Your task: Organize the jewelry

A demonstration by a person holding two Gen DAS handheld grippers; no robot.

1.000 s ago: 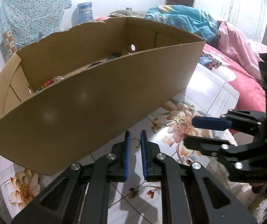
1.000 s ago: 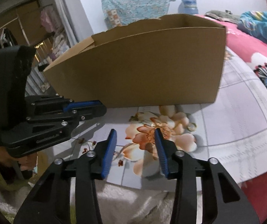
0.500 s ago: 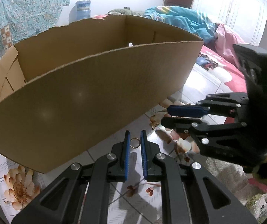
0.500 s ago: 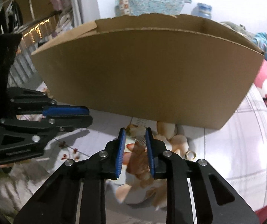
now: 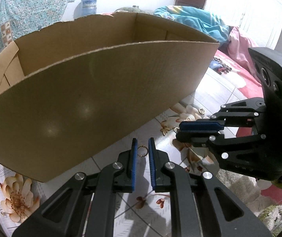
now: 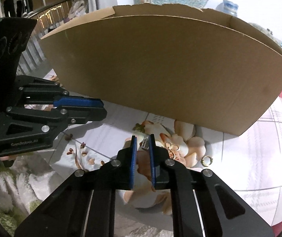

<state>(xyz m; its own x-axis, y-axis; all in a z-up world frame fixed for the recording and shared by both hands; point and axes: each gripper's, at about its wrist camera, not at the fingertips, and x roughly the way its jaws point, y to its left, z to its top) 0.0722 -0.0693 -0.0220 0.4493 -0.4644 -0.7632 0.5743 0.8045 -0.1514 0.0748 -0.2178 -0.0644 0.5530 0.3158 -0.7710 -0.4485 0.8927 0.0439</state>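
Note:
My left gripper (image 5: 142, 150) is shut on a small gold ring (image 5: 142, 150), held just above the floral sheet in front of the cardboard box (image 5: 101, 98). In the right wrist view it (image 6: 101, 110) hovers at the left. My right gripper (image 6: 142, 141) is down on the sheet. Its jaws are closing, with a small silver rectangular charm (image 6: 145, 144) pinched between the blue pads. That charm links to a gold clover pendant (image 6: 172, 148). From the left wrist view, the right gripper (image 5: 177, 131) reaches in from the right with its tips nearly together.
A gold butterfly charm (image 6: 139, 127) lies near the box's (image 6: 170, 69) base, and a gold hoop earring (image 6: 207, 160) lies to the right. Blue and pink bedding (image 5: 200, 25) is piled behind the box. A fuzzy rug (image 6: 8, 187) borders the sheet's near edge.
The right gripper slid left across the sheet, rolled, and narrowed its jaws from wide apart around the silver charm. The left gripper kept the ring and barely moved.

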